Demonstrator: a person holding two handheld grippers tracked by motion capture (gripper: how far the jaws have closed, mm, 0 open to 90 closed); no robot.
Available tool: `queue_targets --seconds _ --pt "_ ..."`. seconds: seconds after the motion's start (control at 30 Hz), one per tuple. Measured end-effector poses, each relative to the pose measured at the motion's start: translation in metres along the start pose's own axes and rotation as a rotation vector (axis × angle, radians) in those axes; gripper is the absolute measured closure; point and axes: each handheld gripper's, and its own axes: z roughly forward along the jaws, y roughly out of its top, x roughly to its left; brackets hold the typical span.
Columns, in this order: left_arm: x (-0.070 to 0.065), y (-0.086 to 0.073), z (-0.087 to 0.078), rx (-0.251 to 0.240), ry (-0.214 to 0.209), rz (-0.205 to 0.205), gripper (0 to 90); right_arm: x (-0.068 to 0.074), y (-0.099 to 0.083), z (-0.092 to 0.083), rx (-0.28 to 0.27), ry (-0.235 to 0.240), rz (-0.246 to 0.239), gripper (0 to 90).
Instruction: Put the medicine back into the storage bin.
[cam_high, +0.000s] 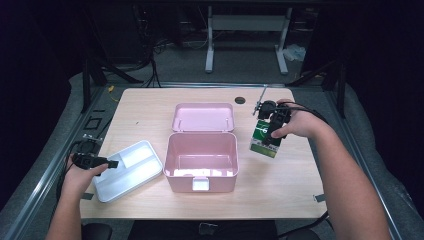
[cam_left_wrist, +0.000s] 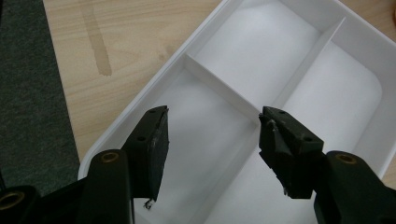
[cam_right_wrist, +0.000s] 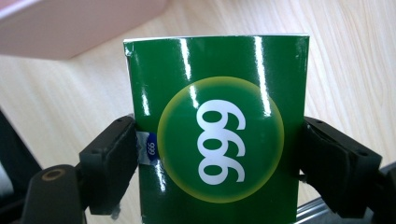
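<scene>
Right gripper view: right tool (cam_right_wrist: 219, 154) clamps glossy green cardboard box (cam_right_wrist: 215, 121) on opposite side faces. Judged light, stiff yet crushable, slippery; mid-height side grip suits. Left tool (cam_left_wrist: 212, 140) stands apart, empty, above white plastic divided tray (cam_left_wrist: 355, 37).

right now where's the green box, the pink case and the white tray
green box (cam_right_wrist: 219, 140), right gripper view, on the round 999 emblem of its front face
pink case (cam_high: 201, 184), high view, on its front wall by the latch
white tray (cam_left_wrist: 224, 91), left gripper view, on the divider between its compartments
</scene>
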Motion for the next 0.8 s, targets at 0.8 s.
queue_targets --seconds 0.8 --pt "0.000 0.000 0.000 0.002 0.002 0.003 43.0 0.031 0.026 -0.033 0.027 0.074 -0.193 17.4"
